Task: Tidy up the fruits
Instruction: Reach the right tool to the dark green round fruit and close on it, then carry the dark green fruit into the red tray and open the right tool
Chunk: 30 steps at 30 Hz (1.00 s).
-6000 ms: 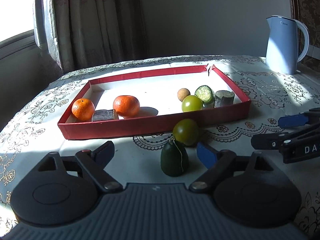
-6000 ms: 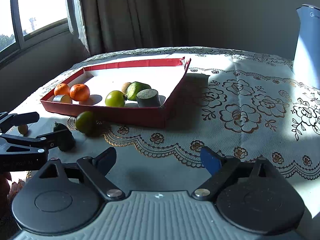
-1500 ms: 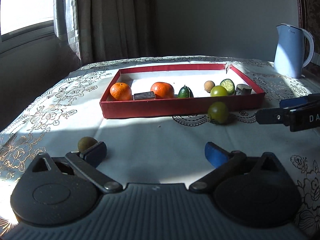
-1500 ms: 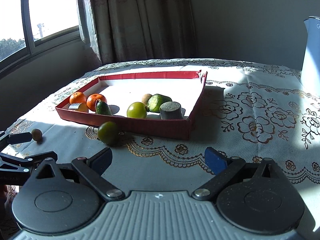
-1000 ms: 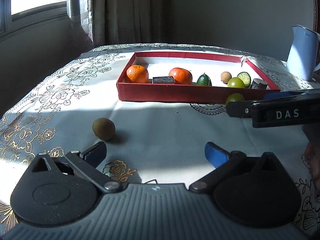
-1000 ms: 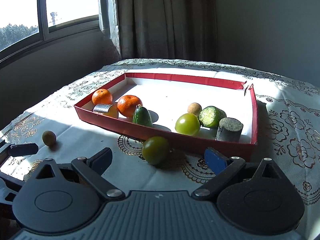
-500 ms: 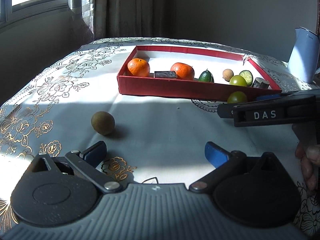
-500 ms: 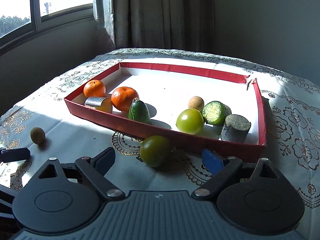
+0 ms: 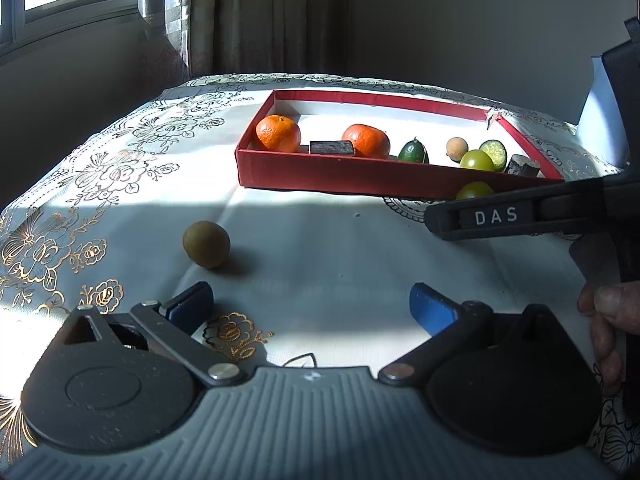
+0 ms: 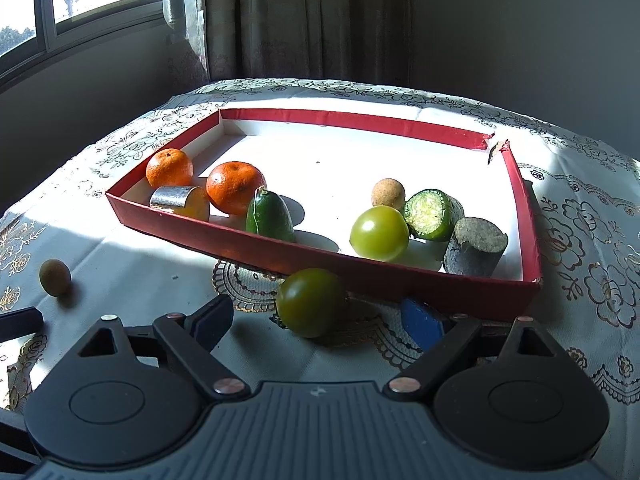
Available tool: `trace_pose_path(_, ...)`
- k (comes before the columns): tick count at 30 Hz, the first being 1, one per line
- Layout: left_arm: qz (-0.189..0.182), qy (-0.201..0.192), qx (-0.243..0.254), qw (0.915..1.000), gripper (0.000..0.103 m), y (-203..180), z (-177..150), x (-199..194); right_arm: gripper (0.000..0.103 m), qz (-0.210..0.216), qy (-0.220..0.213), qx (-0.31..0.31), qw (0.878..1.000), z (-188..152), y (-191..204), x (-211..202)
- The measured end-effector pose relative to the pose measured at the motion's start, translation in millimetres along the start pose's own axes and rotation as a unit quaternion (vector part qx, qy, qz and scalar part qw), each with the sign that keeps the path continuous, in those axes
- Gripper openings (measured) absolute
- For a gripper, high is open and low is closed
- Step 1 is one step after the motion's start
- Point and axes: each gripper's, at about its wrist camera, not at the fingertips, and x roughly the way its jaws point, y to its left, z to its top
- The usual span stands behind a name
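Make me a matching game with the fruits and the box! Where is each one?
Things:
1. dark green tomato
2. small brown fruit
3. two oranges
4. grey cylinder

Places:
A. alone on the tablecloth, left of the red box
B. left end of the box
C. right front corner of the box
D. on the tablecloth against the box's front wall

Pairs: 1-D, 2-A, 3-B, 4-C

white letters "das" stand on the right gripper (image 9: 496,216).
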Motion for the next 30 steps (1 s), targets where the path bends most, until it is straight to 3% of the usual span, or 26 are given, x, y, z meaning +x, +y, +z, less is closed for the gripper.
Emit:
trace_pose_path(5, -0.001, 0.000, -0.003, 1.0000, 0.103, 0.8, -0.6, -0.3, 0.086, -0.024, -0.004, 0.003, 1.000, -0.3, 3.7, 0.4)
trace_pose_path(8, -0.001, 0.000, -0.003, 1.0000, 0.103, 0.8, -0.7, -0.4, 0.069, -0.035, -0.012, 0.012, 0.999, -0.8, -0.8, -2.2)
trace_pose_path(9, -0.001, 0.000, -0.004, 1.0000, 0.103, 1.0, -0.9, -0.4, 0.058, -0.036, -0.014, 0.015, 0.999, -1.1, -3.0, -2.9)
trace_pose_path(16, -0.002, -0.001, -0.008, 1.0000, 0.103, 2.3, -2.0, -1.1, 0.033, -0.025, -0.019, 0.026, 0.999, -5.0, -15.2, -9.0)
trace_pose_path(30, -0.004, -0.002, -0.011, 0.9999, 0.103, 2.7, -2.0, -1.6, 0.033, 0.007, -0.036, 0.018, 0.999, -15.1, -17.2, -22.1)
